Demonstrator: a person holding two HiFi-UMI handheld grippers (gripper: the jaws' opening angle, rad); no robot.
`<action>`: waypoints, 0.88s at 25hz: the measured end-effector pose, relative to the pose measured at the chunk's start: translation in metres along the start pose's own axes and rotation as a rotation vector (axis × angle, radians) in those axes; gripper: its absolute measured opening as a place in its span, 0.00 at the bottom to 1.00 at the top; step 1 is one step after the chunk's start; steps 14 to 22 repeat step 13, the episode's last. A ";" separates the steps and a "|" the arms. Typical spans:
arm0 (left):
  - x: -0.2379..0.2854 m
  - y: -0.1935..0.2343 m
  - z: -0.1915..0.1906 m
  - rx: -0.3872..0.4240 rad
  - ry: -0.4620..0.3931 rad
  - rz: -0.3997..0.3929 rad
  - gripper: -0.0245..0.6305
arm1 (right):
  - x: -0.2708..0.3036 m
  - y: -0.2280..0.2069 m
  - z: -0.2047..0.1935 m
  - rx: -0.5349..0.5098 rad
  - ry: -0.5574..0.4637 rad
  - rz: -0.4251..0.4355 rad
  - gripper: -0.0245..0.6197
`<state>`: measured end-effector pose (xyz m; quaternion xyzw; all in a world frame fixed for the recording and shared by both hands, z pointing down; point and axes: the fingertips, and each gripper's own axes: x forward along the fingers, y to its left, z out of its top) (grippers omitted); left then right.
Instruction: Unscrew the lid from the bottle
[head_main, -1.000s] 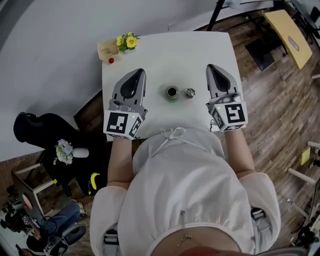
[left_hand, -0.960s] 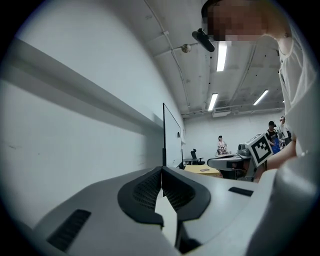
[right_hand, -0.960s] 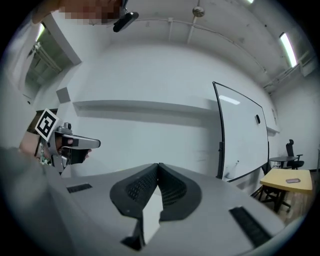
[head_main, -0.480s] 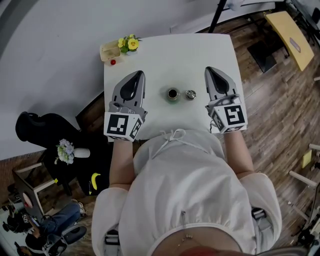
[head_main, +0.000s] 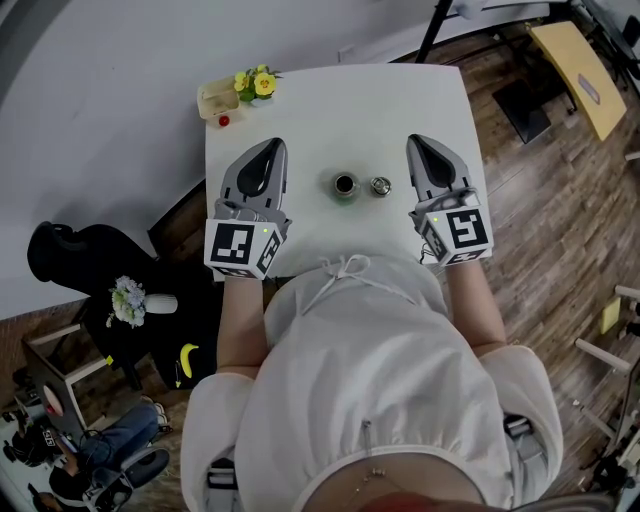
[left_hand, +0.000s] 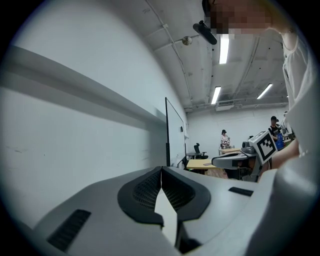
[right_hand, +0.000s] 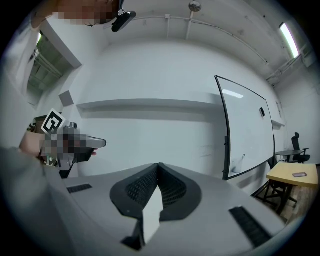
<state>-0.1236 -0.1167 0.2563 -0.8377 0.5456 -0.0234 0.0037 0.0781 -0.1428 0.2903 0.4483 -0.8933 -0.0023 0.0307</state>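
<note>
In the head view a small dark bottle (head_main: 344, 185) stands upright with its mouth uncovered near the middle of the white table (head_main: 330, 110). Its silver lid (head_main: 380, 186) lies on the table just to its right, apart from it. My left gripper (head_main: 274, 148) hovers to the bottle's left, shut and holding nothing. My right gripper (head_main: 416, 143) is to the right of the lid, also shut and empty. In the left gripper view the jaws (left_hand: 161, 171) meet tip to tip; in the right gripper view the jaws (right_hand: 159, 167) are pressed together too. Neither gripper view shows the bottle.
A small tray (head_main: 214, 99) with yellow flowers (head_main: 255, 82) and a red ball (head_main: 223, 121) sits at the table's far left corner. A yellow desk (head_main: 575, 70) stands far right on the wooden floor. A black tripod leg (head_main: 432, 30) rises beyond the table.
</note>
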 end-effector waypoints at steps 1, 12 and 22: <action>0.000 0.000 0.000 0.002 -0.003 -0.003 0.07 | 0.000 0.001 0.000 -0.003 0.004 0.003 0.04; -0.002 0.000 -0.003 -0.003 0.025 -0.015 0.07 | -0.001 0.005 -0.006 -0.009 0.031 -0.002 0.04; -0.002 0.000 -0.002 0.000 0.023 -0.018 0.07 | -0.001 0.005 -0.007 -0.011 0.033 0.001 0.04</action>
